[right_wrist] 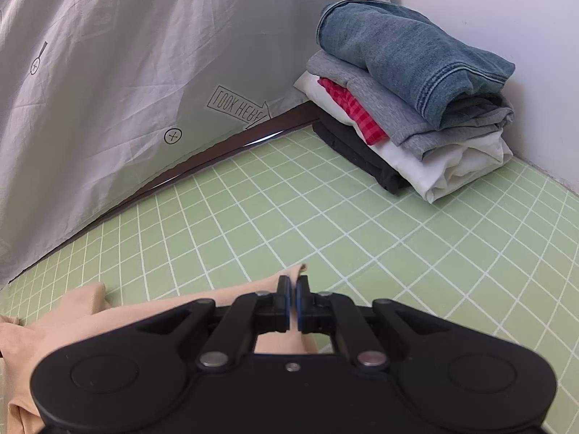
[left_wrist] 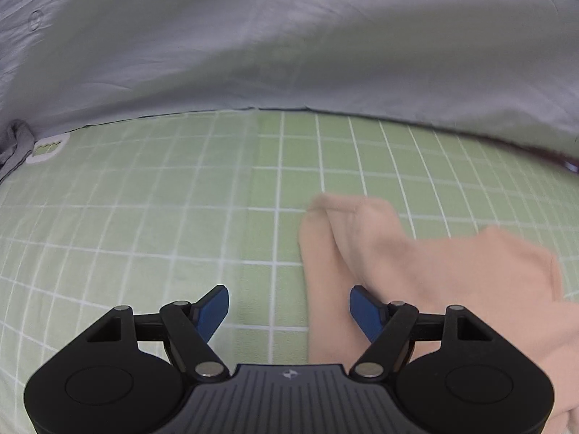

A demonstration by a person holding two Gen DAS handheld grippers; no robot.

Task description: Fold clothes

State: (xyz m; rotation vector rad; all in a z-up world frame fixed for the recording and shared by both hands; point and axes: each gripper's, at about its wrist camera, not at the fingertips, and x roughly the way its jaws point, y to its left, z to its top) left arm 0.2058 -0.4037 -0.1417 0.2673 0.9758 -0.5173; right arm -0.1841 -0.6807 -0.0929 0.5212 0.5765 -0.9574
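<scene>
A peach garment (left_wrist: 416, 264) lies rumpled on the green checked sheet (left_wrist: 144, 217), right of centre in the left wrist view. My left gripper (left_wrist: 289, 307) hovers over its left edge, open, with blue pads (left_wrist: 213, 309) wide apart and nothing pressed between them. The cloth runs beneath the right pad. In the right wrist view the same peach garment (right_wrist: 108, 318) trails off to the lower left. My right gripper (right_wrist: 293, 296) is shut on a corner of it, and a small tip of cloth pokes out past the pads.
A stack of folded clothes (right_wrist: 409, 94), with jeans on top, sits at the back right against a white wall (right_wrist: 506, 7). A pale grey printed sheet (right_wrist: 126, 72) hangs along the back, with a dark brown edge (right_wrist: 217, 152) below it.
</scene>
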